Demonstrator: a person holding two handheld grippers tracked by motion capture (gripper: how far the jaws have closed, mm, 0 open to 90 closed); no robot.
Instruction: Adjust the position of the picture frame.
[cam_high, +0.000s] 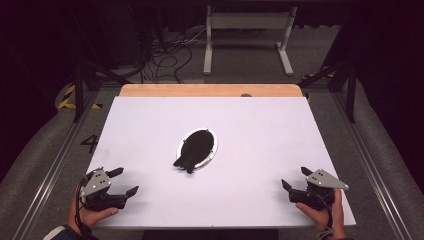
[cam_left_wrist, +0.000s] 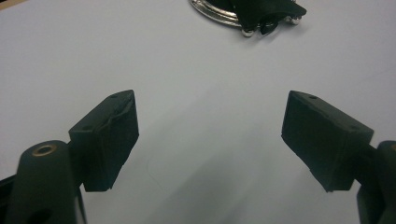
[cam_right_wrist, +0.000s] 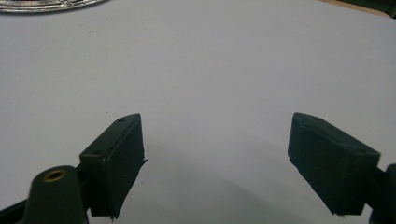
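A flat, matte white counter with a bare wooden strip along its far edge carries one item: an oval plate with a shiny, silvery rim, lying near the counter's middle, slightly toward the left edge. A soft black cloth is bunched in the plate and covers most of it, with one crumpled end spilling over the rim toward the near edge. In the left gripper view the rim shows as polished metal with small rounded beads, the cloth folded loosely over it.

The left hand-held gripper sits at the near left corner, held in a hand, its two black jaws spread wide with nothing between them. The right hand-held gripper sits at the near right corner, in the other hand, jaws likewise wide and empty. Each has blocky, wedge-shaped dark pads with a dull rubbery look, and a grey three-cornered plate on top. Both are well apart from the plate and cloth.
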